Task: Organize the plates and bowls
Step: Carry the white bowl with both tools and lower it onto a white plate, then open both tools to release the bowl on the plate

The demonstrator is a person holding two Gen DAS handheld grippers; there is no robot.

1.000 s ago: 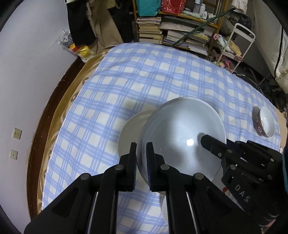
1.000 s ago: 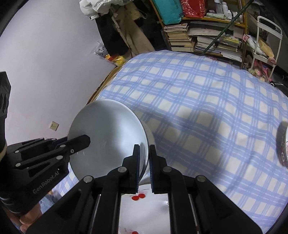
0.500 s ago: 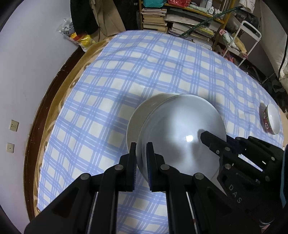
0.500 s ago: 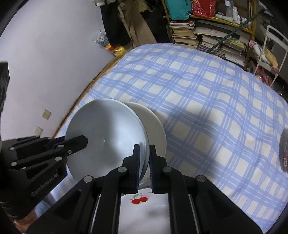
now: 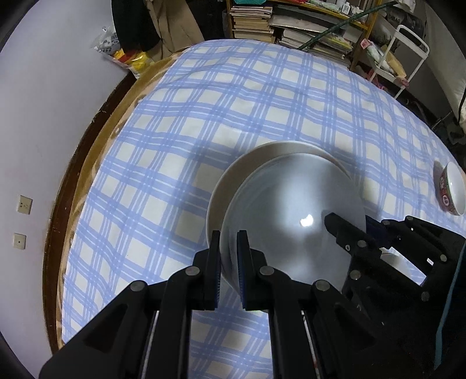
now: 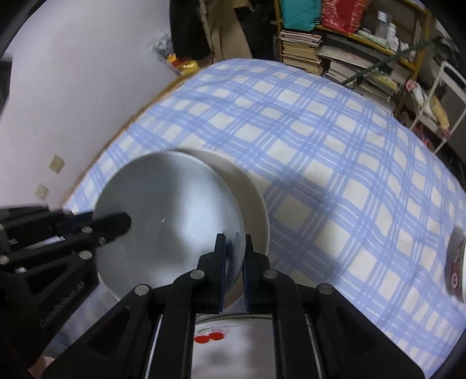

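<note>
I have the grey plate (image 5: 294, 215) pinched by its rim from two sides, face up and tipped slightly, its far edge overlapping the white plate (image 5: 230, 180) lying on the checked tablecloth (image 5: 233, 110). Being round, it has no long axis to speak of; its broad face looks up toward my cameras. My left gripper (image 5: 228, 247) is clamped nearly closed on the rim nearest me in the left view. My right gripper (image 6: 233, 250) grips the opposite rim, jaws almost together with the plate edge between the pads (image 6: 222, 256); I cannot tell how firmly they press. The white plate shows as a crescent beyond the grey one, on its far and left side in the left view.

A patterned bowl (image 5: 450, 189) sits well apart, toward the cloth's right edge. Below my right gripper lies a white dish with red cherries (image 6: 209, 338). Beyond the plates, checked cloth runs to the table's far edge, with a bookshelf (image 5: 294, 23) behind. The table's wooden rim (image 5: 67, 189) curves along the left, near the wall.
</note>
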